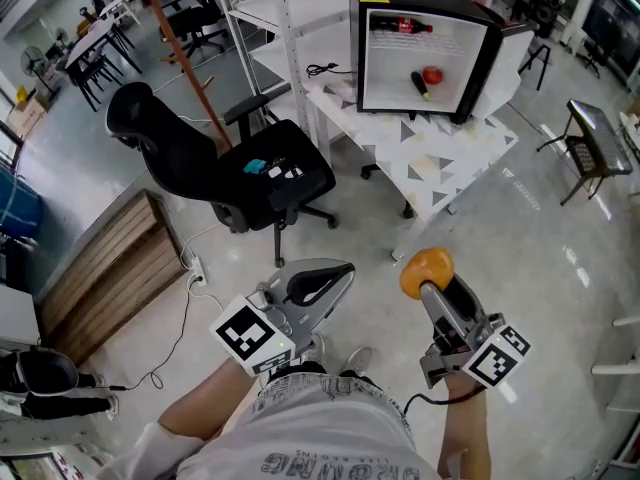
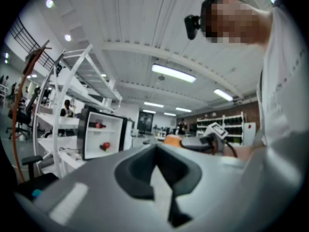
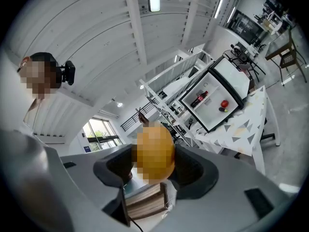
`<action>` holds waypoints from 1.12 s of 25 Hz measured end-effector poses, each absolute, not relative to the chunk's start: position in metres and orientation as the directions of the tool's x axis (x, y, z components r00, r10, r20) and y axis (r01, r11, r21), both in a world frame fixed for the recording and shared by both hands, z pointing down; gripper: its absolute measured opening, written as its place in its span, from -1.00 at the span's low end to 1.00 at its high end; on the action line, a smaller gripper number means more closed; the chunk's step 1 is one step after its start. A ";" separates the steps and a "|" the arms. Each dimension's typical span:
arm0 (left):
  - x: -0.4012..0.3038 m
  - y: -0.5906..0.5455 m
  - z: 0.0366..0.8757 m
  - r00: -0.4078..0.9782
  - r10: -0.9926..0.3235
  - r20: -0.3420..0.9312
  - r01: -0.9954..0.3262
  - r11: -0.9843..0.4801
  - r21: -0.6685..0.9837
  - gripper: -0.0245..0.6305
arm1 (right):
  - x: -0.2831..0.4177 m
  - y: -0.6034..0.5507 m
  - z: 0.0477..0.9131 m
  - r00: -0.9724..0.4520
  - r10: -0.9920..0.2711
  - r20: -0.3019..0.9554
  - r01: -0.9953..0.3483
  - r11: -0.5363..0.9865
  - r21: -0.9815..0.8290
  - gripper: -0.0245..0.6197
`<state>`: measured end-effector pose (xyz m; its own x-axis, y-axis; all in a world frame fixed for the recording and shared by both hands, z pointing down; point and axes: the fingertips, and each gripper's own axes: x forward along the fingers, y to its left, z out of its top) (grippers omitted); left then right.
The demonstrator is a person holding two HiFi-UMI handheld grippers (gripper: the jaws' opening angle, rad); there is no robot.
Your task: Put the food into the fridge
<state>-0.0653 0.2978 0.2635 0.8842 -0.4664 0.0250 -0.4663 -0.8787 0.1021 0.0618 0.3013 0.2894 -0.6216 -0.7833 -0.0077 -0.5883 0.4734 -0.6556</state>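
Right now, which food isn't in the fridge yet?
The orange fruit, gripped in the right tool above the floor. The red fruit, the dark thing beside it and the bottle already lie inside the open fridge.

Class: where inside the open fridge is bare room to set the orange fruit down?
Upper shelf: free right of the cola bottle. Lower shelf: free at both ends; crowded mid-shelf, red fruit beside dark item.

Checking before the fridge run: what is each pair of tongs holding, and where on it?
The right tongs pinch an orange fruit across its sides; the left tongs are shut and empty.
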 end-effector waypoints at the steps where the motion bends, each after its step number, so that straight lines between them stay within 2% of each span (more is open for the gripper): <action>1: -0.064 0.299 0.263 0.883 -0.468 0.024 -0.468 -0.878 0.102 -0.91 | 0.064 0.302 0.289 -0.622 -0.783 -0.009 -0.587 0.474 -0.656 -0.13; 28: -0.002 0.320 0.262 0.871 -0.491 0.027 -0.492 -0.868 0.066 -0.91 | 0.132 0.321 0.291 -0.627 -0.777 -0.049 -0.566 0.498 -0.657 -0.13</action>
<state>-0.0021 0.3202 0.2623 0.8707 -0.4910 0.0266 -0.4917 -0.8683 0.0662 0.1319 0.3212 0.2908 -0.6271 -0.7774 -0.0493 -0.5656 0.4980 -0.6573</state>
